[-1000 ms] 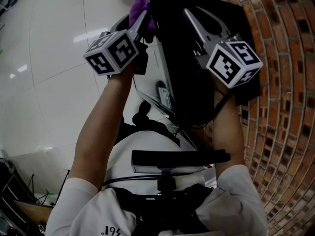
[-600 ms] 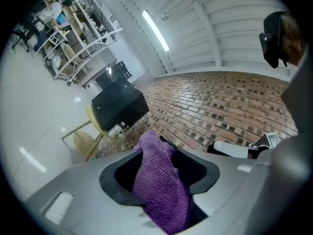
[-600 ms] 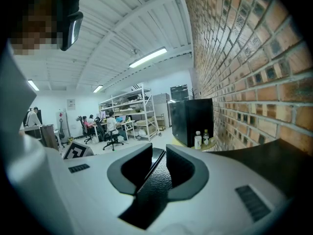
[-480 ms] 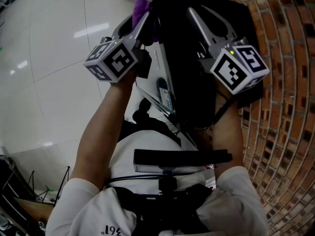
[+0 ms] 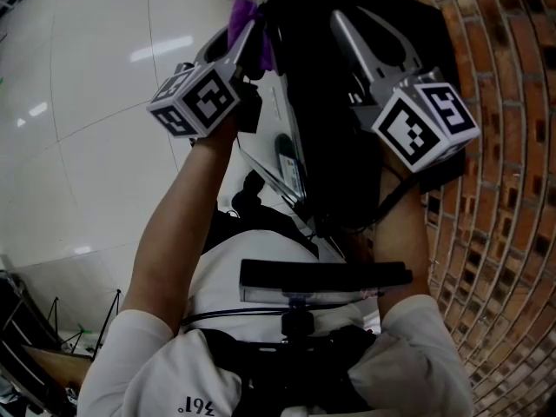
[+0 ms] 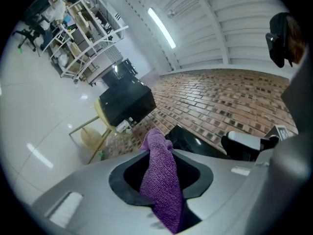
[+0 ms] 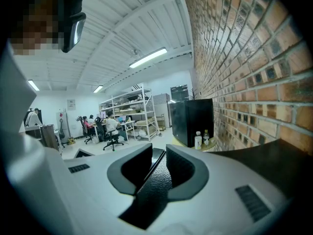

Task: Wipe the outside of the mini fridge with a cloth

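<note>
Head view: my left gripper (image 5: 252, 35) carries the purple cloth (image 5: 245, 11) at the mini fridge's (image 5: 417, 33) top left edge; my right gripper (image 5: 360, 26) lies over its top. Left gripper view: my 2 jaws, just closing, pinch the cloth (image 6: 164, 180). Right gripper view: my jaws clamp 1 black fridge edge (image 7: 146, 199).

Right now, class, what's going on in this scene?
A person works two handheld grippers at a black mini fridge beside a brick wall. The left gripper, jaws just closing tighter, pinches a purple knitted cloth by the fridge's upper corner. The right gripper appears clamped on the fridge's black textured edge, steadying it.
</note>
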Available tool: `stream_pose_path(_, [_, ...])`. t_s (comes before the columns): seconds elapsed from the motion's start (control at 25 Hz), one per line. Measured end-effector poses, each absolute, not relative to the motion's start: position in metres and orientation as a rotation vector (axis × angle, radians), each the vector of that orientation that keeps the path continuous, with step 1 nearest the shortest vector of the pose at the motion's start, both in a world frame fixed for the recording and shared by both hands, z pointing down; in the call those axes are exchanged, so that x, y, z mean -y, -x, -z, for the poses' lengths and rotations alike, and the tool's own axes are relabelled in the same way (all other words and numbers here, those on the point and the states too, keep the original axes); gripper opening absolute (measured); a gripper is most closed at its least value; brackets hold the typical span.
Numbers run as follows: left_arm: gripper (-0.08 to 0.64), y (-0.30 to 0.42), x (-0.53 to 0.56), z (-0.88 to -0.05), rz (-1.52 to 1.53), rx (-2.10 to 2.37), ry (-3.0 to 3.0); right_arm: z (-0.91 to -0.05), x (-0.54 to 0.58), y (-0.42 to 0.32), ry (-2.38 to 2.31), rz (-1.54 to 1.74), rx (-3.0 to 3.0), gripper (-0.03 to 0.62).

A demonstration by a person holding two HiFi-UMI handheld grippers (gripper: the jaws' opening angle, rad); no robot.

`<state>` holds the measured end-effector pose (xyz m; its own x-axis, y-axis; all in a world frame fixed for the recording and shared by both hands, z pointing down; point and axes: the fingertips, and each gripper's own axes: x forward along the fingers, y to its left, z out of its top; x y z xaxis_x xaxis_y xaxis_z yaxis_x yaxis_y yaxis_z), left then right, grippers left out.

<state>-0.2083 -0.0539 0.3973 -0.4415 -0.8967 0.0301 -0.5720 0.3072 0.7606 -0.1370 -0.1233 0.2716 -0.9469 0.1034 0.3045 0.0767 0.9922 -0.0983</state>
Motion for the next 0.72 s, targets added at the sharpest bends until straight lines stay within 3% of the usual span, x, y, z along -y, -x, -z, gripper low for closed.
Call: stream_pose_path(0.72, [0.089, 0.225, 0.059, -0.527, 0.737, 2.155, -1.117, -0.271, 0.122, 0.137, 0.135, -0.120, 2.820, 0.080])
